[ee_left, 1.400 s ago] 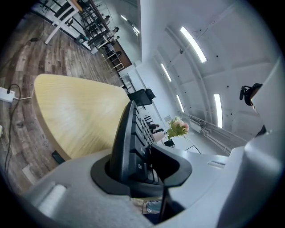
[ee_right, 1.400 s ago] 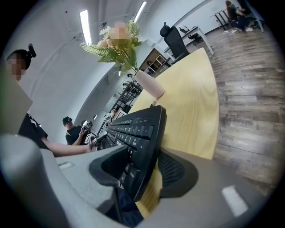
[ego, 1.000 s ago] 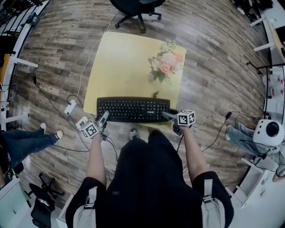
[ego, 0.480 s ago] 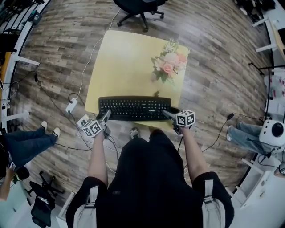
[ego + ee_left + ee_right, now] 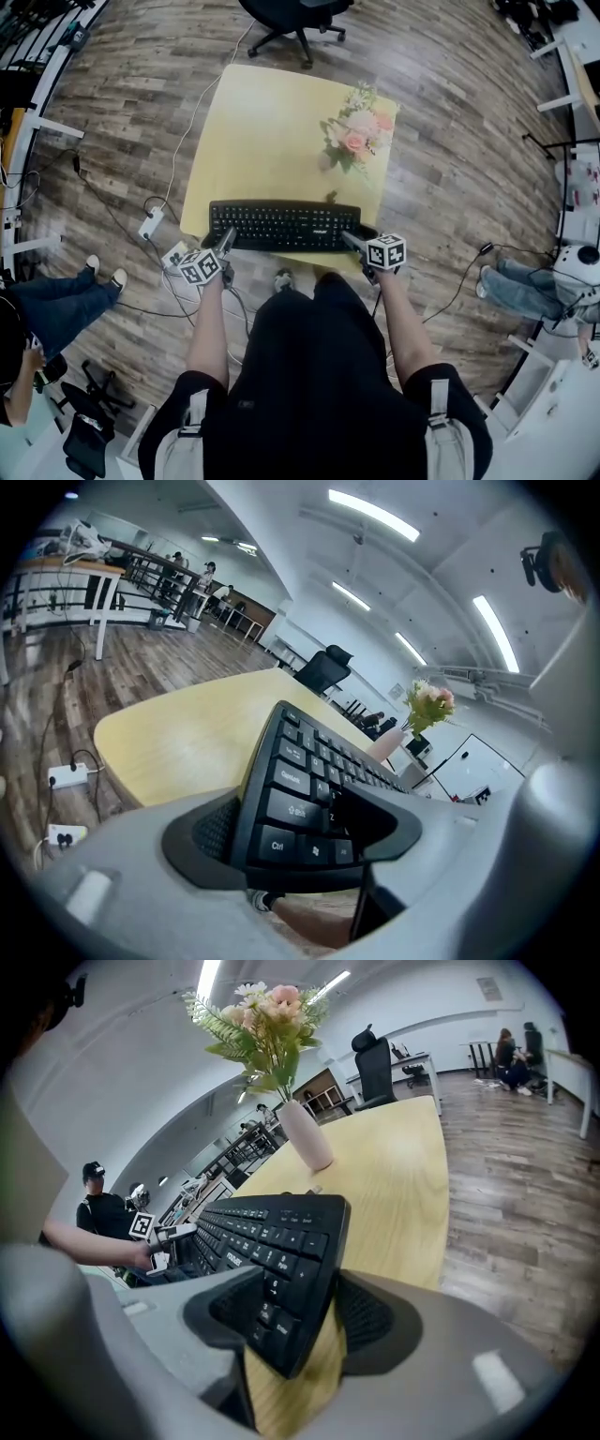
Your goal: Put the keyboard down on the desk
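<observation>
The black keyboard (image 5: 284,226) lies flat along the near edge of the yellow desk (image 5: 262,131). My left gripper (image 5: 225,246) is at its left end. In the left gripper view that end (image 5: 309,780) sits between the jaws of the left gripper (image 5: 291,832), which are opening. My right gripper (image 5: 352,241) is at the right end, its jaws opening too. In the right gripper view the keyboard's corner (image 5: 272,1232) lies between the jaws of the right gripper (image 5: 295,1321), with a strip of desk showing beside one pad.
A vase of pink flowers (image 5: 352,136) stands at the desk's far right, behind the keyboard. A black office chair (image 5: 291,19) is beyond the desk. A power strip (image 5: 148,225) and cables lie on the floor at left. People's legs show at left (image 5: 47,300) and right (image 5: 525,291).
The keyboard stays at the desk's near edge. My left gripper has shifted slightly right along the keyboard's end. The right gripper has hardly moved.
</observation>
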Motion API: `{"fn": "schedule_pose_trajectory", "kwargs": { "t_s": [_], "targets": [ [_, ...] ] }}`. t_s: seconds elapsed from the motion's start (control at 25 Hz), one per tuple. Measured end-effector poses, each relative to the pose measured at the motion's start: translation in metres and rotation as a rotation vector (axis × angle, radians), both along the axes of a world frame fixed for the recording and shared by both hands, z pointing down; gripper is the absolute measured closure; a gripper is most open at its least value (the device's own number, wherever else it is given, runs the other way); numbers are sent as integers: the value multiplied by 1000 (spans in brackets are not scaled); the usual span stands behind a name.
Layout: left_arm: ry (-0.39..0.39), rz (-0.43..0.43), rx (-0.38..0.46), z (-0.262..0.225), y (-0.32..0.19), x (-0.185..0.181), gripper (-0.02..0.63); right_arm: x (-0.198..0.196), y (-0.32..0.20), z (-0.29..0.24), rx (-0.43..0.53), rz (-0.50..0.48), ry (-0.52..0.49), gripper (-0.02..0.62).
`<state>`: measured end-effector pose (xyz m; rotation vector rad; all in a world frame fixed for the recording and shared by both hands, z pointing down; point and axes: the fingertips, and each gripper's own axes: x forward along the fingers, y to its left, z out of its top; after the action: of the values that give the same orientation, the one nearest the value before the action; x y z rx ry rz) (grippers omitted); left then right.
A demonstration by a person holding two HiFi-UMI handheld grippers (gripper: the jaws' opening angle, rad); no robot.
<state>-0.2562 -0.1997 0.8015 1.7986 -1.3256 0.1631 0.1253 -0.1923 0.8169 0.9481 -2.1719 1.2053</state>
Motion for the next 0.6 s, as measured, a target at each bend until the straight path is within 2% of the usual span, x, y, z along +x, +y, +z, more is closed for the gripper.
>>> {"fn": "schedule_pose_trajectory", "kwargs": {
  "t_s": [0.2, 0.36, 0.6],
  "targets": [
    [-125, 8, -9, 2, -1, -2, 278, 3, 2, 2, 25, 11, 59, 342],
    [-260, 55, -35, 9, 2, -4, 267, 2, 1, -1, 56, 10, 92, 341],
    [-272, 63, -44, 10, 1, -2, 267, 3, 0, -3, 75, 7, 110, 340]
  ]
}}
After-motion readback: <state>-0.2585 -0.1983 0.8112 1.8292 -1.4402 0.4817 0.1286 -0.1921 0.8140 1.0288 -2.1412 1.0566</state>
